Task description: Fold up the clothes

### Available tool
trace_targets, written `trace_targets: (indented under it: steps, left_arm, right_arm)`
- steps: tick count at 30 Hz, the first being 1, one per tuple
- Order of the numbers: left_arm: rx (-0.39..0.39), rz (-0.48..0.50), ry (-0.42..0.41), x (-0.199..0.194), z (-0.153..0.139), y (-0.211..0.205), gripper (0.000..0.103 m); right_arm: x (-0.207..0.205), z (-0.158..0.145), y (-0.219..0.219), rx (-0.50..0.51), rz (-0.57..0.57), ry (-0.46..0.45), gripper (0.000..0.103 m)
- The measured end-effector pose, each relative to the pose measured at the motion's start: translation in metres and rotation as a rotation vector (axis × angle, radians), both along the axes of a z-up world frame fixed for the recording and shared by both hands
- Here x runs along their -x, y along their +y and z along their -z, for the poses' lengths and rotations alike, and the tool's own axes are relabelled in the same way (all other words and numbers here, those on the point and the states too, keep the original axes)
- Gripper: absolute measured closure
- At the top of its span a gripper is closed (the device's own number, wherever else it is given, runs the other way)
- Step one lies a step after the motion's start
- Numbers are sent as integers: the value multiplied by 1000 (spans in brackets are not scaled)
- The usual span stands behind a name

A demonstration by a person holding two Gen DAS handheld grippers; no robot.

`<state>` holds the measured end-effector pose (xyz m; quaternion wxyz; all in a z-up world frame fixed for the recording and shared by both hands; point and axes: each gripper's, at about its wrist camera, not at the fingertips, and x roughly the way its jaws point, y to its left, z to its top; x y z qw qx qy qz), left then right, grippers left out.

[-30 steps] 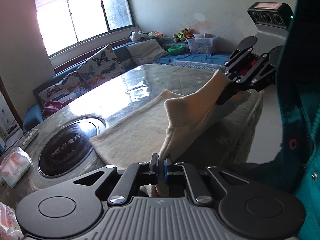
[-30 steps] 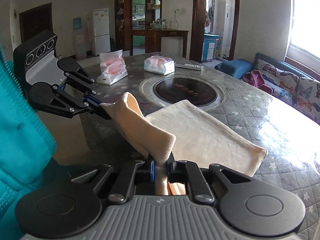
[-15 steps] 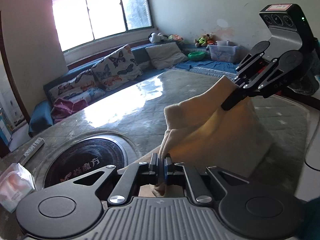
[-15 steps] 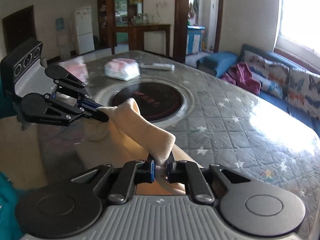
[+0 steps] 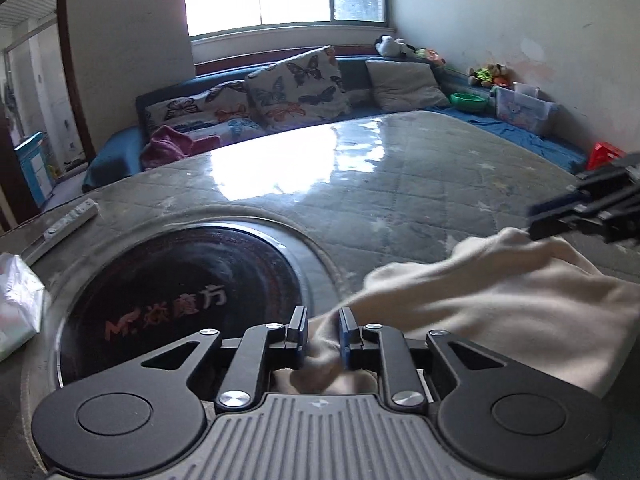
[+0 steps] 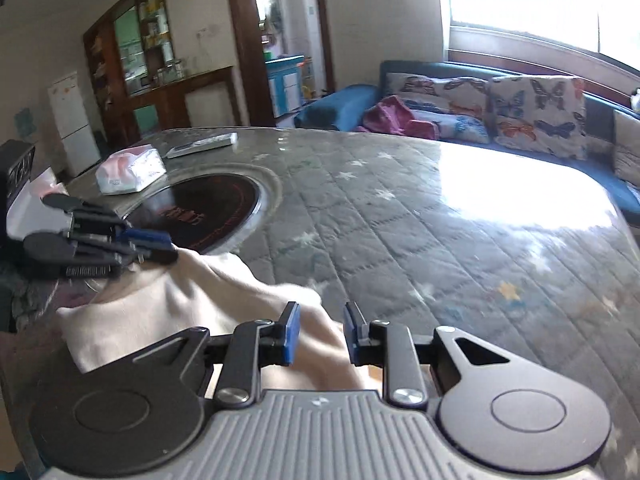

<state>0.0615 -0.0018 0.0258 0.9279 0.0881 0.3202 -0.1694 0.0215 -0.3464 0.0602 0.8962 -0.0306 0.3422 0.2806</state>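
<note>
With one fold laid at lower frame, both my left gripper [image 5: 323, 330] and right gripper [image 6: 320, 330] stand parted around the cream garment [image 5: 500, 300], further folds remaining.

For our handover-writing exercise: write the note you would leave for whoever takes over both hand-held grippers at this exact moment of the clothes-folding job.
Left hand-held gripper: jaws apart, with the cream cloth bunched loosely between them, apparently not pinched.
Right hand-held gripper: jaws wide apart, with the cloth's edge lying between them.
Cloth: on the quilted table, beside the round black cooktop, apparently doubled over.
Done: one fold seems laid.
Left: draw both grippers clear, check that the edges line up, smooth the cloth, and fold again if needed.
</note>
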Motion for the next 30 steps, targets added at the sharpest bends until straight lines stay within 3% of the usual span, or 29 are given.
trace_targets:
  steps: [12, 18, 19, 20, 21, 25, 30]
  left_arm:
    - [67, 16, -40, 34, -32, -13, 85]
    - [80, 72, 9, 48, -15, -40, 85]
    - [84, 74, 20, 48, -12, -42, 85]
    - [88, 75, 30, 47, -8, -44, 85]
    - [85, 75, 35, 47, -6, -45, 85]
    - [77, 67, 52, 46, 2, -44, 85]
    - [91, 60, 63, 44, 5, -39, 84]
  right_arm:
    - [14, 13, -36, 3, 100, 43, 79]
    - [17, 22, -26, 29, 119, 34, 79]
    - [17, 22, -24, 38, 116, 27, 81]
    - [18, 22, -20, 55, 111, 13, 93]
    - [20, 22, -16, 73, 105, -2, 97]
    - [29, 10, -2, 177, 101, -112, 98]
    - [14, 24, -4, 181, 131, -60, 97]
